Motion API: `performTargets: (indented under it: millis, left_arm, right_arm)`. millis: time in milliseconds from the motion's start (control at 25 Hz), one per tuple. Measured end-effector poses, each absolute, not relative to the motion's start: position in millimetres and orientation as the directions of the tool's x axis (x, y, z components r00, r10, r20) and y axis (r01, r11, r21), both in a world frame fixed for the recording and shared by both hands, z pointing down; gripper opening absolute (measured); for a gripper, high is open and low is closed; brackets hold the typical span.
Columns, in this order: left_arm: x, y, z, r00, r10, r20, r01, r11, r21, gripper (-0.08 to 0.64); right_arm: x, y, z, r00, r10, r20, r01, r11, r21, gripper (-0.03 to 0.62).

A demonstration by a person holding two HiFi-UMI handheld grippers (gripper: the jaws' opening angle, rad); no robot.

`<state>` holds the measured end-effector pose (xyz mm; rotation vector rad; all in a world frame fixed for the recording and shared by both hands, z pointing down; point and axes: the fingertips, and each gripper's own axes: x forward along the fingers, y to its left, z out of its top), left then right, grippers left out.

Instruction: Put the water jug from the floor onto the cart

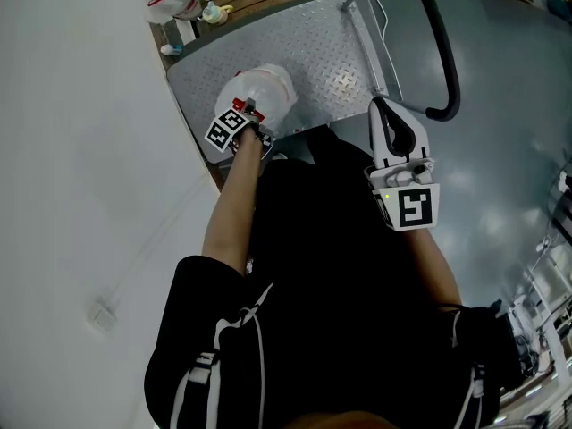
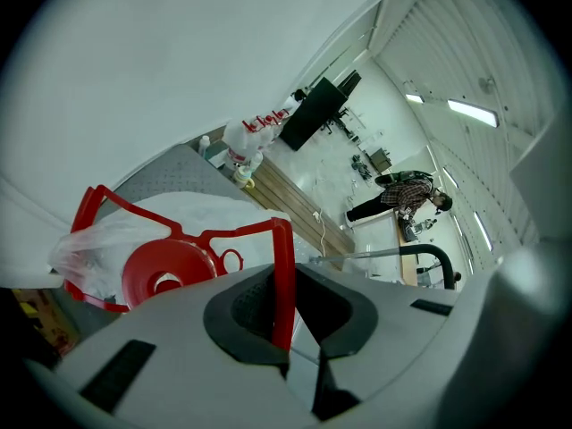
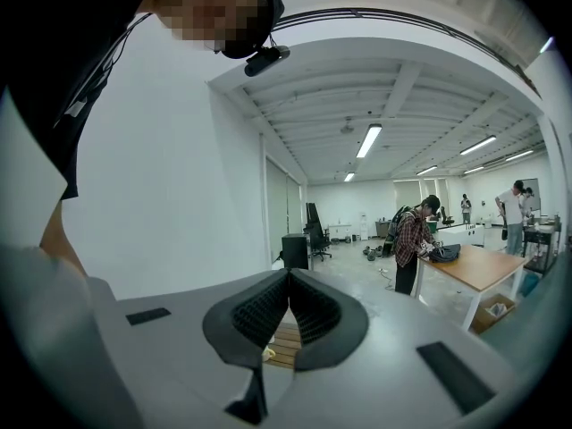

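Over the diamond-plate cart deck, at eleven o'clock, my left claw is pinching the stiff red carry handle of the probably heavy, plastic-slick water jug, while my right claw is hanging pressed together, empty.

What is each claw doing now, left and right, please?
Left claw: closed on the red handle of the water jug.
Right claw: closed, empty.
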<state>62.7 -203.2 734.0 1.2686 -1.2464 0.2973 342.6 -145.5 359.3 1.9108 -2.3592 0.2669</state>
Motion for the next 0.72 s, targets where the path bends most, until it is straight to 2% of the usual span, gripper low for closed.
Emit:
performTargets:
  millis: [240,560,720]
  left_arm:
    - [88,-206,743,0.446,-0.405,0.798,-0.755,0.309,0.579,0.049]
    - [122,-220,751,0.533,-0.404,0.744,-0.709,0.266,0.653,0.050]
    - [133,-230,751,0.535,-0.421,0.732,-0.722,0.222,0.655,0.051]
  right_arm:
    - [345,-145,369,-0.217,-0.951,0.219,-0.975,0.200,-0.097,0.018]
    - [344,-146,361,-0.218,-0.954,0.206,-0.973,0.196,-0.124,0.018]
    - [339,-143,366,-0.220,-0.952,0.212,-0.972,0.197,-0.128,0.018]
